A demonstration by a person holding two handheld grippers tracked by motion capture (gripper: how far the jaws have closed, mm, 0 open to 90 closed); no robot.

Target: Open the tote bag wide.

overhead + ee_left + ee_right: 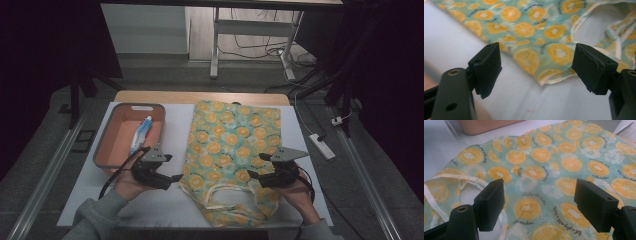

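A cloth bag (231,150) printed with orange slices lies flat on the white mat (165,200), its cream handles at the near end. My left gripper (176,171) hovers just left of the bag's near left corner (544,80), jaws wide apart and empty. My right gripper (256,167) is over the bag's near right part, jaws spread with only the printed fabric (541,192) beneath them. A cream handle strap (439,180) curves at the left of the right gripper view.
A pink-lined grey bin (129,136) stands at the mat's left and holds a white tube with red and blue print (141,131). The wooden table edge (200,97) runs behind the mat. A power strip (322,146) lies on the floor to the right.
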